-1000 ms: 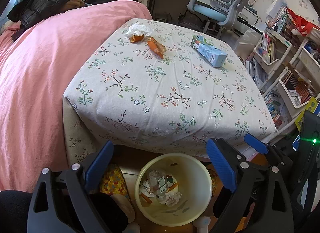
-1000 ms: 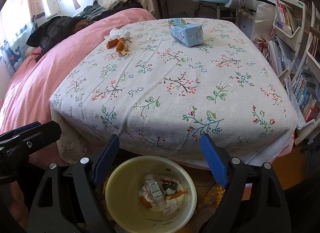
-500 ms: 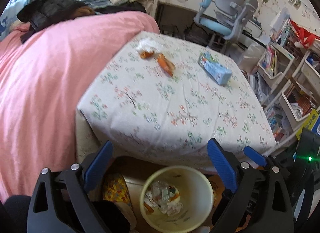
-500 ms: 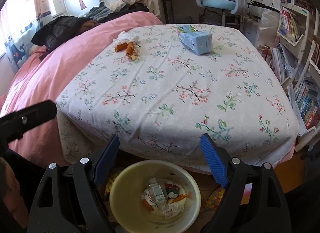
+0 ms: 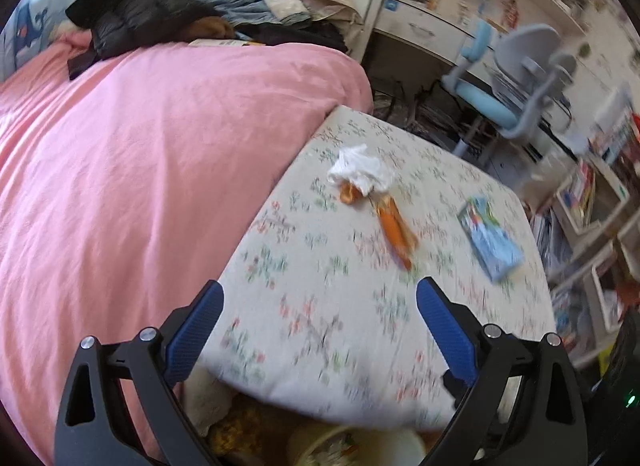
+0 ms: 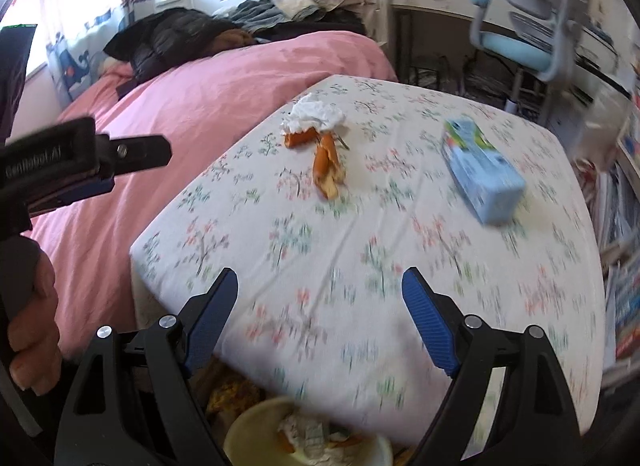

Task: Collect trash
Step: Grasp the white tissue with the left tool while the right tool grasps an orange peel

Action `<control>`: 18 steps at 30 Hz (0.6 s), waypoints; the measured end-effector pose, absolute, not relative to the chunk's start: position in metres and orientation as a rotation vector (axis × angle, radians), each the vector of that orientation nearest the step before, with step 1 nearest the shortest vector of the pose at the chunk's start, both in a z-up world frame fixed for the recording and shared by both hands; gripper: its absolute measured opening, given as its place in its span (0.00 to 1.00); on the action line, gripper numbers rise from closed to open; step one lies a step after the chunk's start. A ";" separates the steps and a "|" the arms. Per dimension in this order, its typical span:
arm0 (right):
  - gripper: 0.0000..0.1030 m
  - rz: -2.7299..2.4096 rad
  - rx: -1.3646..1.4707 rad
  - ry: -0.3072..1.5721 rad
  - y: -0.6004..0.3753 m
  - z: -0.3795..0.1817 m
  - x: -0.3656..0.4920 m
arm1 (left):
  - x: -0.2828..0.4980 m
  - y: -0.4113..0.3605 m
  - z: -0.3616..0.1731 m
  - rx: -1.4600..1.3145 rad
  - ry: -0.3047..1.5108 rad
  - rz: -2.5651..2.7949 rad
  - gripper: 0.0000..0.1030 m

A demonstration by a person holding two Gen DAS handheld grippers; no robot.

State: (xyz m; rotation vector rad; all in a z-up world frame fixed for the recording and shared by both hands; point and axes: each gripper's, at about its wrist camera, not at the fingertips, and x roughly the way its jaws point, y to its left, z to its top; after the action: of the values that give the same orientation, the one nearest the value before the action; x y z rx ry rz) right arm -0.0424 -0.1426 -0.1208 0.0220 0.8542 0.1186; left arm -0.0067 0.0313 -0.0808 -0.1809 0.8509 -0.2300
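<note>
A crumpled white tissue (image 5: 360, 171) (image 6: 316, 115) lies at the far left of the floral-clothed table (image 5: 320, 306) (image 6: 400, 246). Orange peel pieces (image 5: 394, 227) (image 6: 326, 169) lie just in front of it. A light blue carton (image 5: 490, 240) (image 6: 480, 171) lies on its side to the right. A yellow bin (image 5: 352, 446) (image 6: 304, 438) with trash in it stands on the floor below the table's near edge. My left gripper (image 5: 320, 306) and right gripper (image 6: 318, 296) are both open and empty, above the near part of the table. The left gripper also shows in the right wrist view (image 6: 80, 165).
A bed with a pink cover (image 5: 140, 165) (image 6: 200, 85) adjoins the table's left side, with dark clothes piled at its far end. A blue-grey desk chair (image 5: 512, 81) (image 6: 532, 25) and a desk stand behind. Book racks (image 5: 592, 225) line the right.
Both grippers have risen and moved forward from over the bin to over the table's near part. The bin has dropped to the bottom edge of both views. Both stay open.
</note>
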 end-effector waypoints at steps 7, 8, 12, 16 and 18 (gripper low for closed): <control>0.78 0.152 -0.001 0.853 -0.141 -0.127 0.024 | 0.053 0.015 -0.080 -0.188 0.851 -0.225 0.90; 0.78 0.157 0.002 0.850 -0.141 -0.129 0.034 | 0.059 0.015 -0.080 -0.189 0.853 -0.221 0.90; 0.78 0.164 0.057 0.842 -0.147 -0.136 0.065 | 0.094 0.018 -0.085 -0.206 0.873 -0.199 0.90; 0.74 0.182 0.064 0.850 -0.147 -0.146 0.087 | 0.121 0.017 -0.099 -0.222 0.920 -0.183 0.90; 0.70 0.191 0.054 0.870 -0.146 -0.152 0.097 | 0.131 0.012 -0.102 -0.228 0.935 -0.195 0.90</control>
State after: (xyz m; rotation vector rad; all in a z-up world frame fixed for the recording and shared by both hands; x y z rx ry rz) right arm 0.0972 -0.1463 -0.1520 0.0544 0.8697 0.1906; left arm 0.1312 0.0121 -0.1023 -0.2284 0.9352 -0.1953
